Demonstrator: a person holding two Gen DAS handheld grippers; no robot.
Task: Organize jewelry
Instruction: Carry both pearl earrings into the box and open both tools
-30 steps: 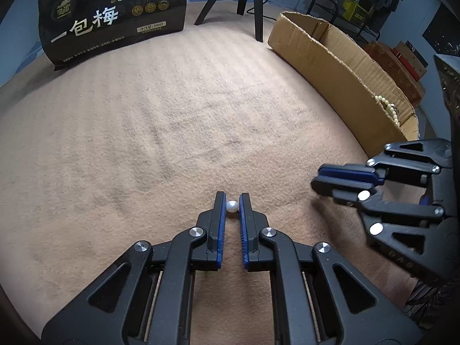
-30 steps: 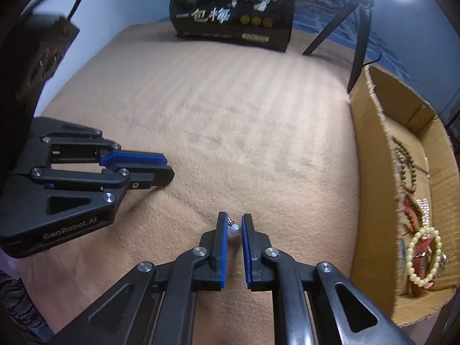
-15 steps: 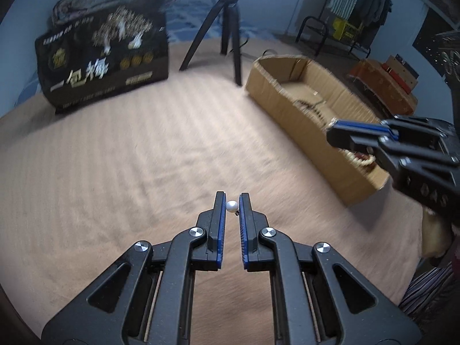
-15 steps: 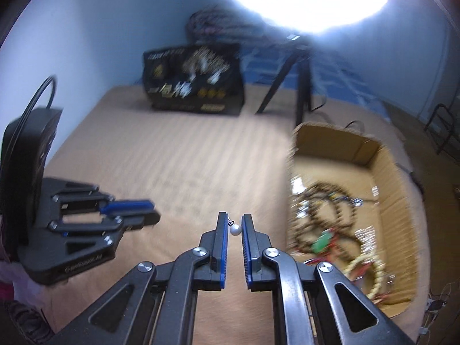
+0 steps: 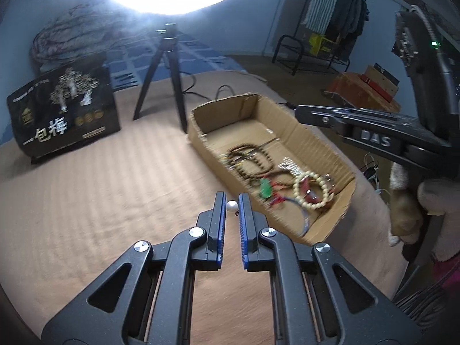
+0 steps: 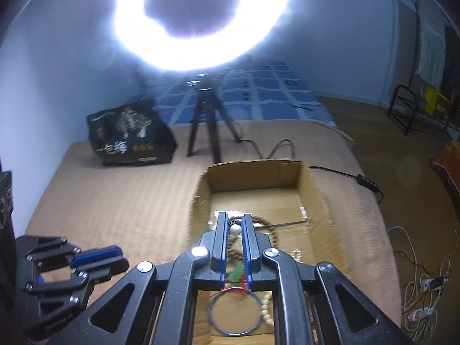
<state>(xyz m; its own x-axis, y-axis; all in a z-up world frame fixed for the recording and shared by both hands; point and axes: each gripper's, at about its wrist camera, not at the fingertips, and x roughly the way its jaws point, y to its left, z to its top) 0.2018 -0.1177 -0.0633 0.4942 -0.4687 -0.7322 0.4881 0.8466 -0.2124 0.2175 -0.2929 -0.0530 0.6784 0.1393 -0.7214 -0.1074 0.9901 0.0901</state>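
tan blanket (image 5: pixel 86 201) looks bare of loose jewelry; left gripper (image 5: pixel 231 205) pinches a pearl earring (image 5: pixel 231 206) just short of the cardboard box (image 5: pixel 339 155). box already holds bead strands and bracelets (image 5: pixel 312 191). right gripper (image 6: pixel 235 228) pinches a second pearl earring (image 6: pixel 235 229) above the box interior, so probably only these two drops remain.

Pearl earrings (image 5: pixel 231 206) (image 6: pixel 235 229) pinched above jewelry box (image 5: pixel 322 143).

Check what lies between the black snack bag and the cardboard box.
In the left wrist view, a black tripod stands between the snack bag and the cardboard box.
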